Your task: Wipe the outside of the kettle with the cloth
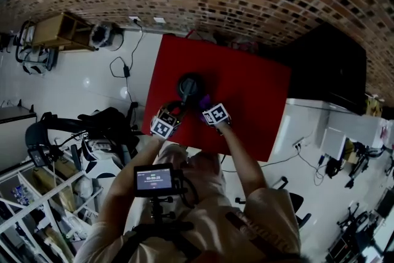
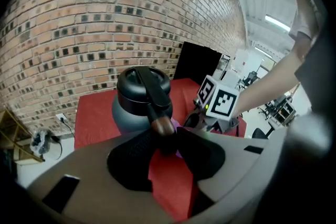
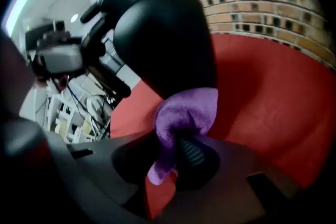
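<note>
We steadied the kettle [image 1: 191, 88], standing left of centre on the red table [image 1: 261, 111], with the left gripper [image 2: 167, 140] clamped on its handle [image 2: 156, 99], while the right gripper [image 3: 178, 148] pinched the purple cloth [image 3: 186, 110] against its side; we judged wiping under way, with most of the outside left.
</note>
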The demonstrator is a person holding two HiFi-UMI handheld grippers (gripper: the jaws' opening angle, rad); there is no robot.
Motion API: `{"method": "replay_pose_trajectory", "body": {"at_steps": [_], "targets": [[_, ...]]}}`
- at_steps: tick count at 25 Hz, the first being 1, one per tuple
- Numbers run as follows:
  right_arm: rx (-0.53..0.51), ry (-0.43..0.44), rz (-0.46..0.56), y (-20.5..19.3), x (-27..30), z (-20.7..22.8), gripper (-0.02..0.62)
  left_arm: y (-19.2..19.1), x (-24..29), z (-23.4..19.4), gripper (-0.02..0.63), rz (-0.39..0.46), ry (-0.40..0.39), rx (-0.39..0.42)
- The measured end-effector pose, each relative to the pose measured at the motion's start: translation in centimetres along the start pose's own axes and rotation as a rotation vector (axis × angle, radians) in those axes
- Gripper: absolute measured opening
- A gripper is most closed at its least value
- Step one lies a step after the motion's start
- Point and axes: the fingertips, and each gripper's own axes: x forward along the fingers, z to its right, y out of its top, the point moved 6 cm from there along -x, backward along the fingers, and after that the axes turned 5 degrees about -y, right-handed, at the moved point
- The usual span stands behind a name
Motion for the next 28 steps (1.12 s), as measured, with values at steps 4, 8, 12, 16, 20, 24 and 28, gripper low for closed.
{"method": "replay_pose_trajectory", "body": {"at_steps": [4,8,12,16,20,24,28], "targets": [[0.119,-0.032,0.275,2.4,-6.5,2.6,0.097,0.1,-1.0,-0.6,0.133,-0.039,0.058,0.064],[-0.095,0.059,0.455,7.5,-13.1,1.0,0.097,-0.2,-3.0,-2.6,0.115,-0.068,0.140,0.116],[-0.264,0.089,0.372,10.3,-12.2,-0.6,0.097,-1.3,-4.0,-4.6,0.112,-0.113,0.187,0.150],[-0.119,0.133,0.359,9.5,-9.5,2.1,0.097,-1.1,-4.0,-4.8,0.107,-0.126,0.178,0.148],[-0.135,0.033,0.166,6.6,-3.7,4.2,0.095,-0.6,-3.8,-4.3,0.109,-0.137,0.170,0.184],[-0.312,0.114,-0.145,1.3,1.4,0.7,0.097,-0.6,-3.5,-4.0,0.110,-0.147,0.162,0.220],[-0.250,0.086,-0.200,-1.1,-0.5,0.9,0.098,-0.6,-3.6,-4.3,0.112,-0.169,0.177,0.229]]}}
